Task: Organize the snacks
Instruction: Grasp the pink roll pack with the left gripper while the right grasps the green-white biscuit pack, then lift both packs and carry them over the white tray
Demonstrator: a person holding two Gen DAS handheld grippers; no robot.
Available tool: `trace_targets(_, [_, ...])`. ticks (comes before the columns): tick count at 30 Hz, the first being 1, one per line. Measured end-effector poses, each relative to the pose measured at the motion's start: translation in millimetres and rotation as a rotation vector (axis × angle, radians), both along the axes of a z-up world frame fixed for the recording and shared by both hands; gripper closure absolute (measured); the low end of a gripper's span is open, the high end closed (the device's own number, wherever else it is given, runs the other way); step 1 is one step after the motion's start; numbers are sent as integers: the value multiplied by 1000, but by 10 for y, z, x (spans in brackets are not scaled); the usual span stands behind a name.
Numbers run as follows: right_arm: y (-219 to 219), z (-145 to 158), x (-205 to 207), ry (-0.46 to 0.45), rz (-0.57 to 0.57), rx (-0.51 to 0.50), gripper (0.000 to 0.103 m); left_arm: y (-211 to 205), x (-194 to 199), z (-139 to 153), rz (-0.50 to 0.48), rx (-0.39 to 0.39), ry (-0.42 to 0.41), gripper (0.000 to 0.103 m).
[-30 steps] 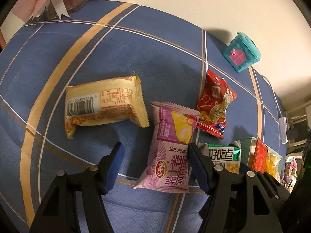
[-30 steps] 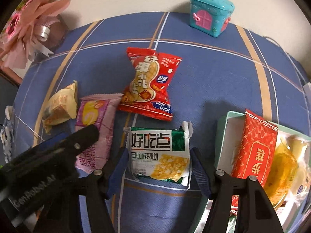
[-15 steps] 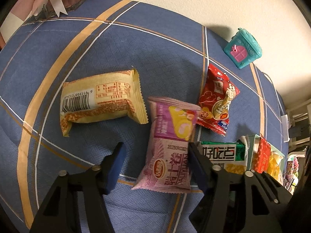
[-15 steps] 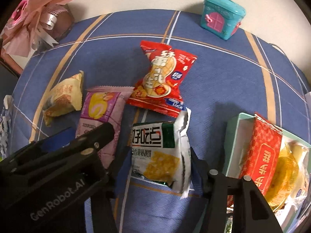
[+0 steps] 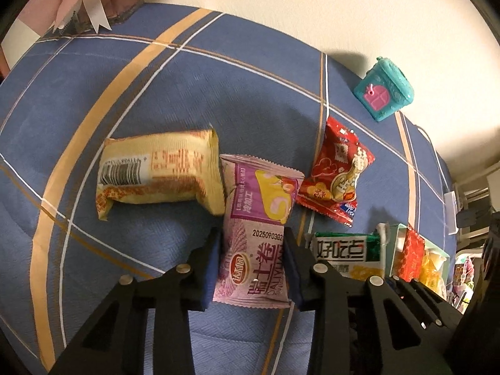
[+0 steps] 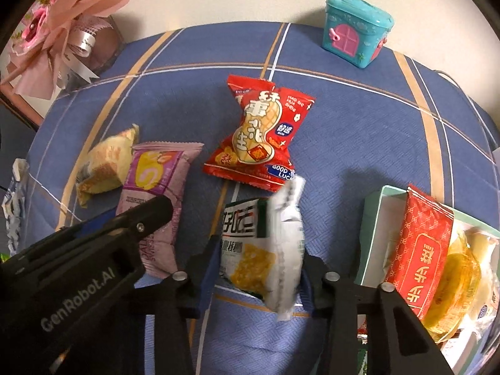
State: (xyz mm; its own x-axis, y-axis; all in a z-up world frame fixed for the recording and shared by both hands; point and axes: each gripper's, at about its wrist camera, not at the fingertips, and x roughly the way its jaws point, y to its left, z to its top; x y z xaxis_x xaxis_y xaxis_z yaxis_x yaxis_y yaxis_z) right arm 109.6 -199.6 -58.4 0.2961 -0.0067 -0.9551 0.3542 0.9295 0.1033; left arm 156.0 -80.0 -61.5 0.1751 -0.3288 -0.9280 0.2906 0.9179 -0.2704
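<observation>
My left gripper is shut on the purple snack pack, which also shows in the right wrist view. My right gripper is shut on the green and white cracker pack, squeezed and tilted up; it also shows in the left wrist view. A yellow cake pack lies left of the purple one, touching it. A red peanut pack lies beyond both. A pale green box at right holds a red pack and yellow snacks.
A teal toy house stands at the back by the wall. A pink bouquet sits at the back left. The blue plaid cloth covers the surface. My left gripper's arm crosses the lower left of the right wrist view.
Both grippers have closed on their packs. The purple pack now touches the yellow one. The green cracker pack has been squeezed and tipped upward.
</observation>
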Motion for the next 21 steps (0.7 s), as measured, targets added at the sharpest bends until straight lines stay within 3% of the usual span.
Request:
trace_targets(11, [-65,170,-83,-31,0,17,75,91,19,226,15,-26,-35,64])
trace_targets(21, [-134,424,-130,-80,-14,8,75,105,14,538,20,-50,-83,64])
